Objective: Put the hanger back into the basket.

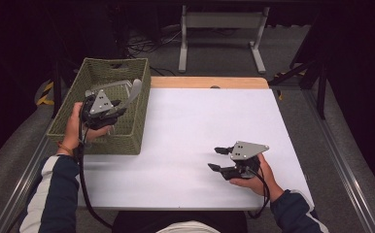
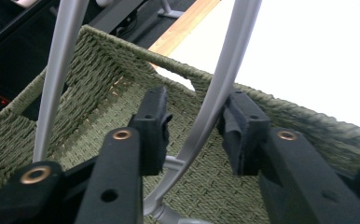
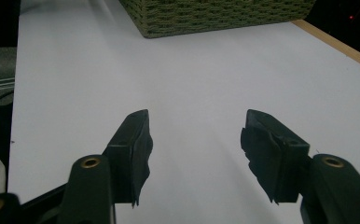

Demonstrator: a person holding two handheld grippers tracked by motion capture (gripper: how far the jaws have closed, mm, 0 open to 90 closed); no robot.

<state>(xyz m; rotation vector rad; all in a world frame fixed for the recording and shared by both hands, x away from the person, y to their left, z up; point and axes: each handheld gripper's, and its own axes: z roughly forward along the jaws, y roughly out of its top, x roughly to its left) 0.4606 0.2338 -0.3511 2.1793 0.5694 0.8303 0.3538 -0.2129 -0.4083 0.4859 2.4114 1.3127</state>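
My left gripper (image 2: pixel 194 135) hangs inside the woven green rectangular basket (image 2: pixel 99 70). Its jaws are released: the grey metal tongs (image 2: pixel 215 98) stand between them, one arm beside the right pad, whether touching I cannot tell. My right gripper (image 3: pixel 196 140) hovers open and empty over the white desk (image 3: pixel 192 70), well apart from the basket.
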